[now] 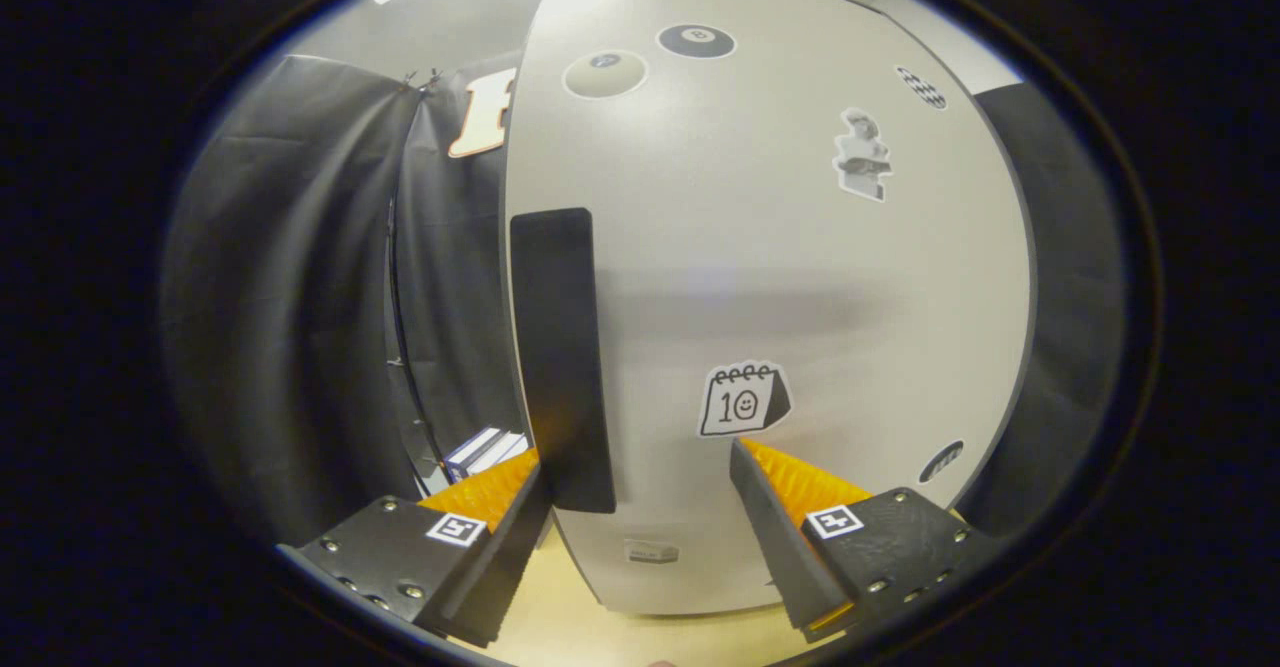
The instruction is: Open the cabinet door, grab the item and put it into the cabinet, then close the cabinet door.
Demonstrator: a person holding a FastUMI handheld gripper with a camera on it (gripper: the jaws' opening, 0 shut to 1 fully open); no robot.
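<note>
Gripper view: jaws wide, straddling handle (560, 357).

The big white door (780, 277) stands right in front of the gripper (640, 492) and blocks the way ahead. It is shut, so nothing can go in. The black handle (560, 357) runs up and down along the door's left edge, and its low end sits just beside the left finger (500, 507), toward the gap. The fingers are wide apart, with room between them. Left of the door there is open space back to the black cloth (300, 297). A small box (485, 450) sits low there, beyond the left finger. Below the door, the yellow table (560, 622) is bare.
</note>
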